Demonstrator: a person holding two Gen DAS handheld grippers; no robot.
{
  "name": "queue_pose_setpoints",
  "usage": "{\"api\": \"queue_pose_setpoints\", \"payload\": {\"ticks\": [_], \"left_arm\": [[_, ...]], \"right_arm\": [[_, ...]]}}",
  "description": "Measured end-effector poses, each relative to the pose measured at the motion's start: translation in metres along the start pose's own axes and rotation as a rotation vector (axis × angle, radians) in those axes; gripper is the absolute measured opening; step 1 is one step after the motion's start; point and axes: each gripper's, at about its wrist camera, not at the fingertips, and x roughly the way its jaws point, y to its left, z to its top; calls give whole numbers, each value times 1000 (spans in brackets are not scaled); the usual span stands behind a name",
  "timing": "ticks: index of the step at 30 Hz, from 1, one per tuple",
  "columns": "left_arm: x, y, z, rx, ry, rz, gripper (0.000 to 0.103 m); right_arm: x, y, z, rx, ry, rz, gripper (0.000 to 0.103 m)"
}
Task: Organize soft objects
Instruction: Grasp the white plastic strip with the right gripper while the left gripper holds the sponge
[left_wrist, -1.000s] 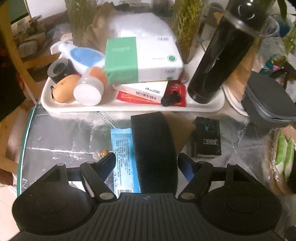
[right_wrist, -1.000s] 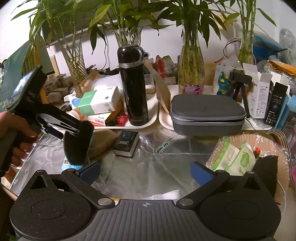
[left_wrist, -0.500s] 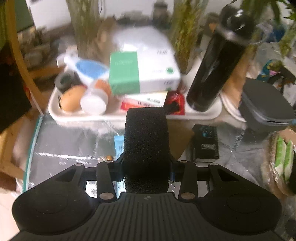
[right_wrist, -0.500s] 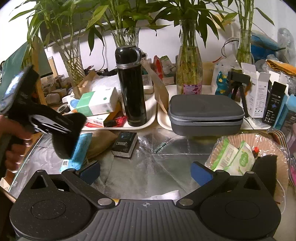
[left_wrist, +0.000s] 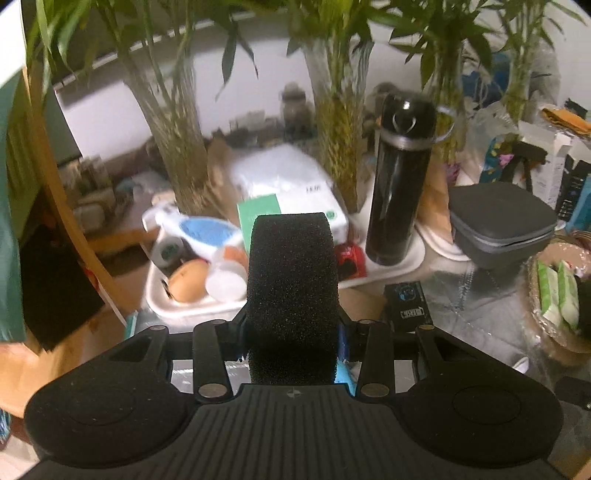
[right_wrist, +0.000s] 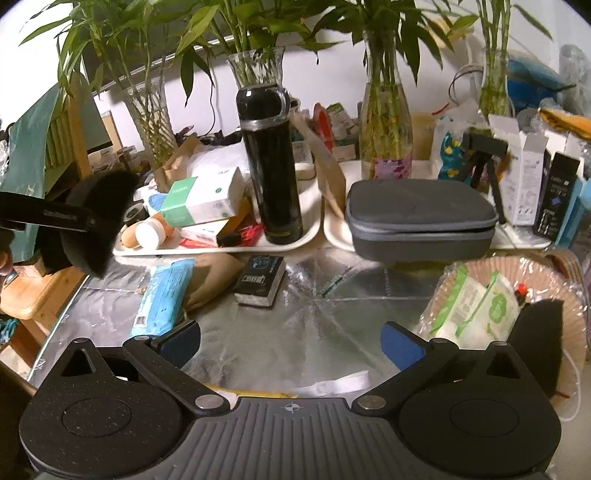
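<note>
1. Now the silver-covered table (right_wrist: 295, 332) is carrying everything, and it is taking the largest part of the right wrist view.
2. At the back, a white tray (right_wrist: 306, 229) is standing on the table, and a black flask (right_wrist: 271, 166) is standing upright on it, beside a green and white tissue box (right_wrist: 201, 201).
3. To the right of this tray, a grey zipped case (right_wrist: 421, 218) is lying closed.
4. At the right edge, a round basket (right_wrist: 565, 295) is holding green wipe packs (right_wrist: 476, 306) and a second black sponge piece (right_wrist: 539, 343).
5. The left gripper (left_wrist: 291, 328) is holding the black sponge (left_wrist: 291, 291) between its fingers, above the table and in front of the white tray; in the right wrist view this sponge (right_wrist: 98, 225) is hanging in the air at the far left.
6. The right gripper (right_wrist: 291, 341) is standing wide, with nothing between its blue pads (right_wrist: 181, 341), low over the table.
7. A blue packet (right_wrist: 164, 295) is lying flat on the table, left of a small black box (right_wrist: 260, 278).
</note>
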Motion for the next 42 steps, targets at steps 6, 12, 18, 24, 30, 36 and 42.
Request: {"api": "queue_pose_setpoints", "payload": {"ticks": [6,12,18,24,30,36,42], "left_arm": [[-15,22,-5,-32,-41,-29,41],[-30,57,-16,-59,-64,-64,41],[-44,84,-30,-104,-70,-96,41],[-53,103,-49,-129,-64,-140,41],[-58,121,-63,-171,-54,-176,41],[-61,128,-75,-171,-43,-188,41],[-62,132,-84,-186,-33,-185,41]], "right_arm": [[7,3,-2,-4,58,33,103],[13,-11,0,97,117,78,103],[32,-25,2,172,197,100,103],[54,-39,3,232,269,69,102],[83,-49,-4,288,367,29,85],[116,-50,-9,291,445,-43,63],[136,-33,-6,113,422,-111,19]]}}
